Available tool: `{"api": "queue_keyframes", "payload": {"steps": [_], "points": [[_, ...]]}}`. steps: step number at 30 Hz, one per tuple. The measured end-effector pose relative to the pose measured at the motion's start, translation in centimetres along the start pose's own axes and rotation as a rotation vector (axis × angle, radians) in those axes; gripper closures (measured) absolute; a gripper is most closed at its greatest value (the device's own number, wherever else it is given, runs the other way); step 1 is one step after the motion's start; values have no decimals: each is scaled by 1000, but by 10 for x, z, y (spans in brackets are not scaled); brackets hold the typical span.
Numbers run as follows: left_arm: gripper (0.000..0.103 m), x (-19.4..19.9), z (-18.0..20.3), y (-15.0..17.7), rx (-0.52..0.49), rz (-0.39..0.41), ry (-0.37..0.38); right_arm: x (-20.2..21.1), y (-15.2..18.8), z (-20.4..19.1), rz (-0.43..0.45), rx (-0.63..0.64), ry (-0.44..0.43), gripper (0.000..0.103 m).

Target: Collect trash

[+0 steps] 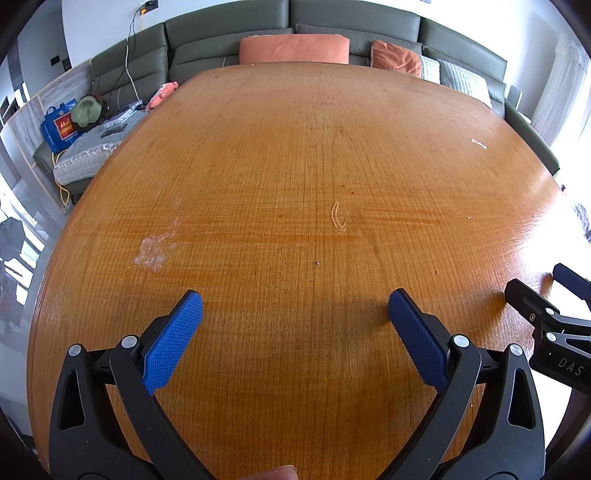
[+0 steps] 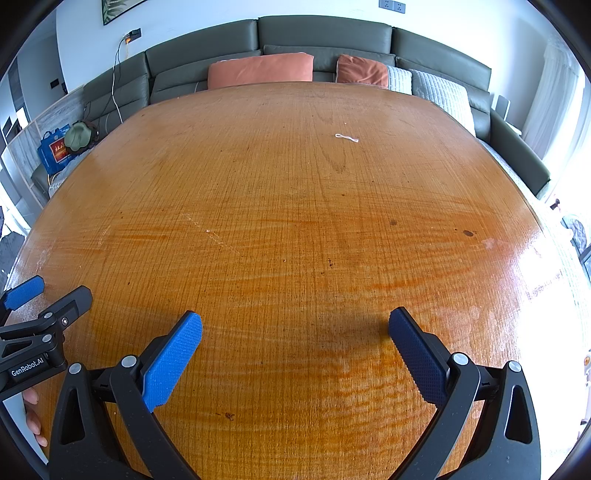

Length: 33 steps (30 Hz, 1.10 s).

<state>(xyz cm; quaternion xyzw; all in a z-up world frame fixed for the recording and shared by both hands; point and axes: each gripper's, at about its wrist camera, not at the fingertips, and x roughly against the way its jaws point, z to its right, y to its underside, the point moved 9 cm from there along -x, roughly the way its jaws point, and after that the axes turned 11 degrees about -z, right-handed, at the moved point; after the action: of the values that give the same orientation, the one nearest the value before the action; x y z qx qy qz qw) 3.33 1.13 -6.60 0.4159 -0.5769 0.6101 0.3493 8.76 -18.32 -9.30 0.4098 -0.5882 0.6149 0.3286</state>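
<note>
Surface: worn orange-brown wooden table (image 2: 295, 221), small white twisted scrap (image 2: 347, 138) far ahead.
Room: grey-green leather sofa (image 2: 325, 37), salmon cushions (image 2: 260, 70).
Writing: "GenRobot.AI", "DAS".
My fingers: left gripper (image 1: 295, 310) and right gripper (image 2: 295, 328) both spread wide, holding nothing.

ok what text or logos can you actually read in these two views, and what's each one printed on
"DAS": on the black body of the right hand-held gripper, seen at the right edge of the left wrist view.
"GenRobot.AI": on the black body of the left hand-held gripper, seen at the left edge of the right wrist view.
Blue bag beside the sofa: red panel with yellow print, too small and blurred to read.
</note>
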Motion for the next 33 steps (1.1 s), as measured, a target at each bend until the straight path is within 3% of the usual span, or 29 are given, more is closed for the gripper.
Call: {"api": "queue_keyframes", "payload": {"steps": [33], "points": [[6, 2, 2, 7, 14, -1, -5, 0, 0, 0, 0, 0, 0, 2]]}}
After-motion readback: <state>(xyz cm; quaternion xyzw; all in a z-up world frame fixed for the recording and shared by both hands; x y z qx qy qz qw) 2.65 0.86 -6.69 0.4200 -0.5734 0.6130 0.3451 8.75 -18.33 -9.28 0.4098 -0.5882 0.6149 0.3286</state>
